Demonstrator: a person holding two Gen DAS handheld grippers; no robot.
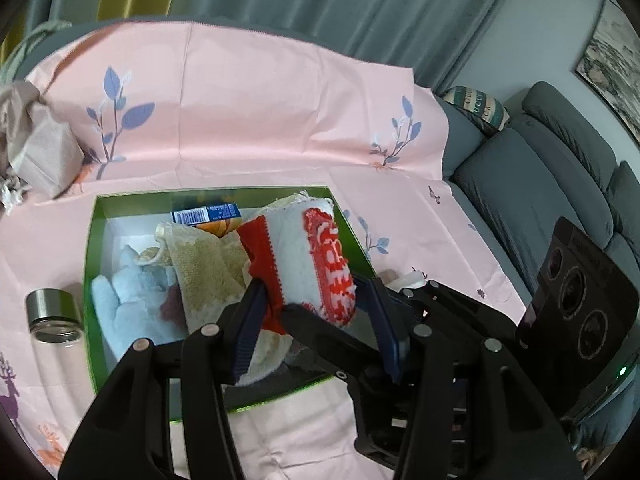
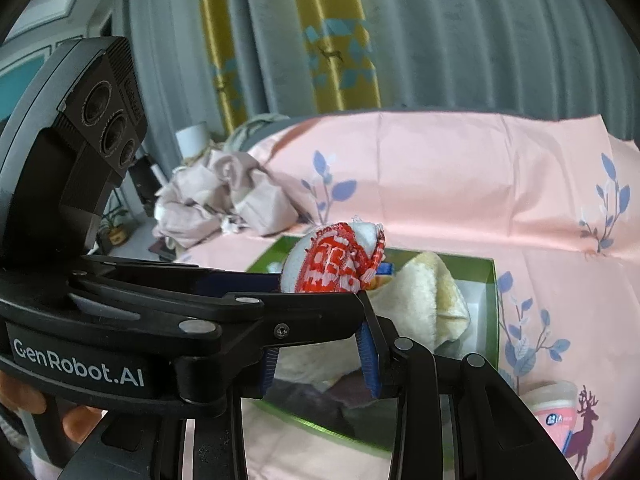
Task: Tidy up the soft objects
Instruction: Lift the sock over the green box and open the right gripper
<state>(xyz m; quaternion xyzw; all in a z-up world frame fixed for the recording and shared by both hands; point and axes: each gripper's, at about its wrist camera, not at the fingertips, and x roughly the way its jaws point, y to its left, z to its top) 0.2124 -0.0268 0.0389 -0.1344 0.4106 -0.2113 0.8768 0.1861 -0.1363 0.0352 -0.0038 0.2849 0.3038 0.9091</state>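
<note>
Left wrist view has the left gripper (image 1: 316,312) clamped on that red-and-white cloth (image 1: 316,256), held over the green box (image 1: 90,240), probably for dropping in; right gripper (image 2: 320,360) gapes empty.

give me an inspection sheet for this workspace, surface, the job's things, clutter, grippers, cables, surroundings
Surface: pink leaf-print sheet, creased.
Job's things: green box holds a beige towel, a pale blue plush glove and a small printed carton; a red-and-white knit cloth is raised over it.
Clutter: glass jar left of the box; crumpled beige fabric at the far left; pink tissue pack.
Grippers: left gripper shut on the knit cloth; right gripper jaws open, holding nothing.
Cables: nothing seen.
Surroundings: grey curtains, grey sofa.
</note>
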